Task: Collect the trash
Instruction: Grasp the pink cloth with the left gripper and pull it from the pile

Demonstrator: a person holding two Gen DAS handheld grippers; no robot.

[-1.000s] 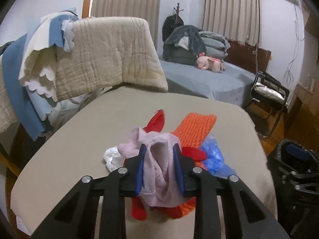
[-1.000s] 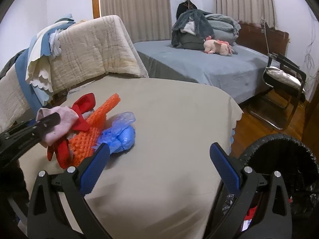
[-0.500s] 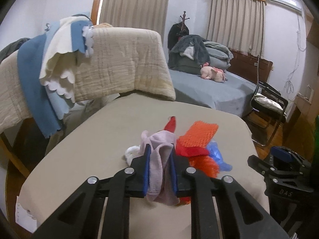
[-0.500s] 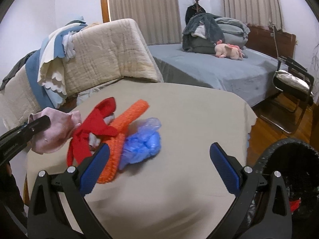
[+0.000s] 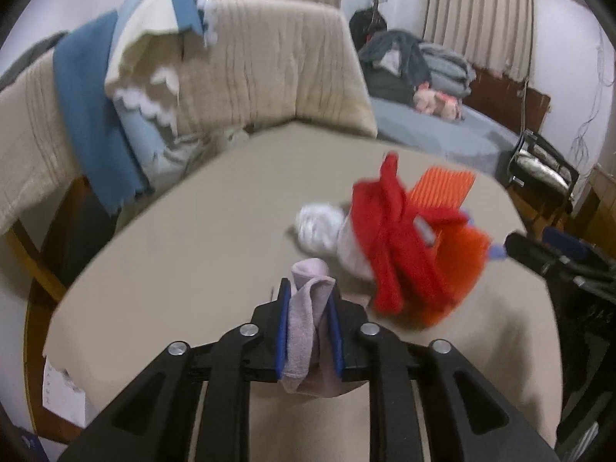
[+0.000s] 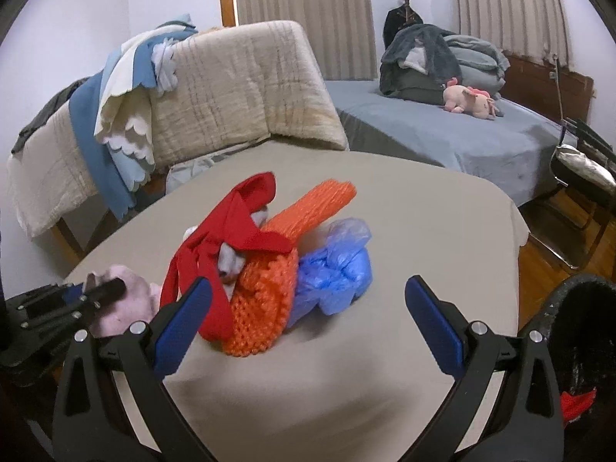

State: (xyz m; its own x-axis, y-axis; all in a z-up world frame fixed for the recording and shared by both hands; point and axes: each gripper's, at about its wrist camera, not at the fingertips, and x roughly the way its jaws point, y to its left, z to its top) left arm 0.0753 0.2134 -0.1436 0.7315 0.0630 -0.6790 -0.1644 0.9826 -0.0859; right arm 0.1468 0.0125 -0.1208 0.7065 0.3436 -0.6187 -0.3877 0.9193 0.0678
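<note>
The left gripper has its jaws clamped on a limp pink cloth, lifted at the near left of the beige tabletop; they have just eased slightly, so keep the pinch firm while carrying it to the black-lined bin at far right. The right gripper, jaws wide and empty, points down at the red, orange and blue pile.

The right hand-held gripper, jaws wide, faces the trash pile.
</note>
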